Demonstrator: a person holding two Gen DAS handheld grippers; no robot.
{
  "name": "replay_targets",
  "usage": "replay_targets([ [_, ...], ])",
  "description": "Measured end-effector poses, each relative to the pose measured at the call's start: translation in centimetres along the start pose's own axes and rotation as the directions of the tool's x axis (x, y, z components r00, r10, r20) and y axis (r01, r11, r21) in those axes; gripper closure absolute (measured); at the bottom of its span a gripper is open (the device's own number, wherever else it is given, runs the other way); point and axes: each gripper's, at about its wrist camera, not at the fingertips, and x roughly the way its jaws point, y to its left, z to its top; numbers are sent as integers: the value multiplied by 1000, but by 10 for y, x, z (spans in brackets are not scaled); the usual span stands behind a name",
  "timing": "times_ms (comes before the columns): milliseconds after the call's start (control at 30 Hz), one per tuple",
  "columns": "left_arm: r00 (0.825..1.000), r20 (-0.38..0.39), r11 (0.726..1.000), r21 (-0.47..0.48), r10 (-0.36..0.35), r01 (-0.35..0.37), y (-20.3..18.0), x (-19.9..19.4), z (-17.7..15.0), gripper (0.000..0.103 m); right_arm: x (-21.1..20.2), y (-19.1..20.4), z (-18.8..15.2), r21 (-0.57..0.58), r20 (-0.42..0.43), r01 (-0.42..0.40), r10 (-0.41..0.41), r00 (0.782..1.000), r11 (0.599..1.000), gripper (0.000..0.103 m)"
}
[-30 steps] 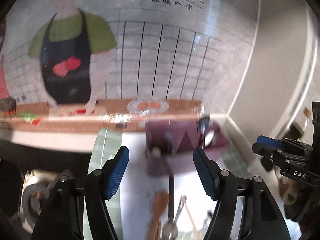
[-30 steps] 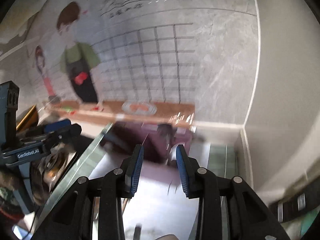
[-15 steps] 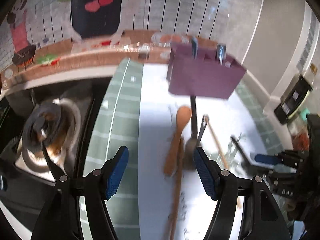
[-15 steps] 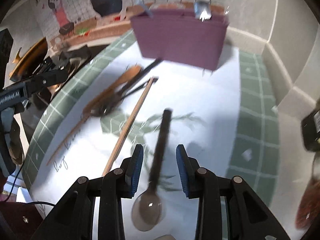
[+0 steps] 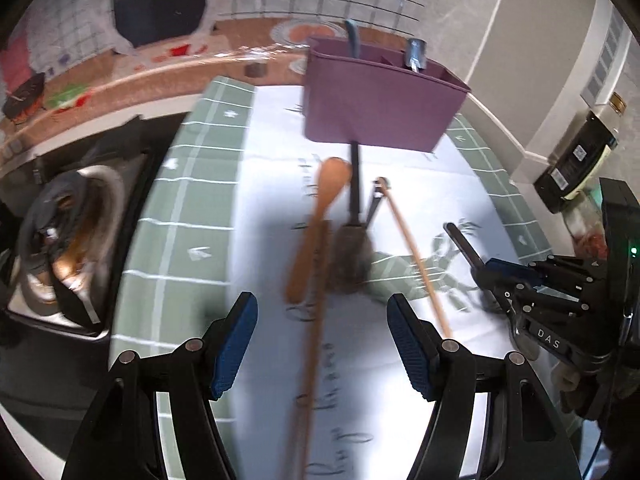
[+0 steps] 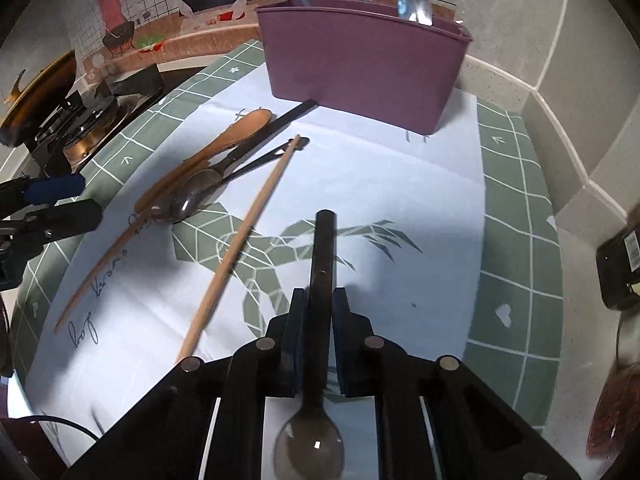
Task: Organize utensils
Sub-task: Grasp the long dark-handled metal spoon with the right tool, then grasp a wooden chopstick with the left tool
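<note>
A purple utensil holder (image 6: pixel 364 60) stands at the back of the mat, with two utensils sticking out; it also shows in the left wrist view (image 5: pixel 380 100). My right gripper (image 6: pixel 316 336) is shut on the black handle of a metal spoon (image 6: pixel 322 264), whose bowl lies below the fingers. My left gripper (image 5: pixel 322 340) is open and empty above a wooden spoon (image 5: pixel 320 216), a black-handled metal spoon (image 5: pixel 352 248) and a wooden chopstick (image 5: pixel 412 256). The same pile shows in the right wrist view: wooden spoon (image 6: pixel 216 148), metal spoon (image 6: pixel 196 200), chopstick (image 6: pixel 240 240).
A white and green mat (image 6: pixel 516 216) covers the counter. A gas stove (image 5: pixel 60 240) sits to the left. A dark bottle (image 5: pixel 576 164) stands at the right by the wall. The right gripper's body (image 5: pixel 560 312) shows at the left wrist view's right edge.
Both grippers have tilted down from the wall to the mat. My right gripper has closed on the black-handled spoon. My left gripper has come closer to the utensil pile, still open.
</note>
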Motion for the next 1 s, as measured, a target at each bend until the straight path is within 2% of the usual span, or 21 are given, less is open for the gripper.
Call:
replay_targets([
  [33, 1000, -6, 1000, 5, -9, 9, -5, 2, 3, 37, -4, -6, -1, 19, 7, 3, -3, 1000, 1000, 91],
  [100, 999, -23, 1000, 17, -26, 26, -20, 10, 11, 47, -7, -13, -3, 39, 14, 3, -3, 1000, 999, 91],
  [267, 998, -58, 998, 52, -34, 37, -57, 30, 25, 65, -31, -48, -11, 126, 56, -1, -6, 998, 992, 91],
  [367, 992, -112, 997, 58, -51, 57, -75, 48, 33, 66, -38, -56, -13, 143, 76, -14, 3, 997, 990, 91],
  [600, 978, -206, 996, 83, 40, -24, -92, 79, 47, 68, -43, -63, -15, 164, 105, -40, 23, 994, 986, 91],
  [833, 974, -218, 993, 104, 68, -46, -102, 91, 57, 72, -46, -69, -16, 189, 123, -46, 22, 992, 981, 91],
  [967, 971, -226, 995, 80, 82, -65, -104, 94, 59, 72, -47, -73, -18, 206, 126, -42, 16, 992, 978, 91],
  [1000, 972, -225, 996, 72, 72, -57, -103, 94, 60, 77, -47, -74, -18, 210, 123, -41, 15, 992, 977, 91],
])
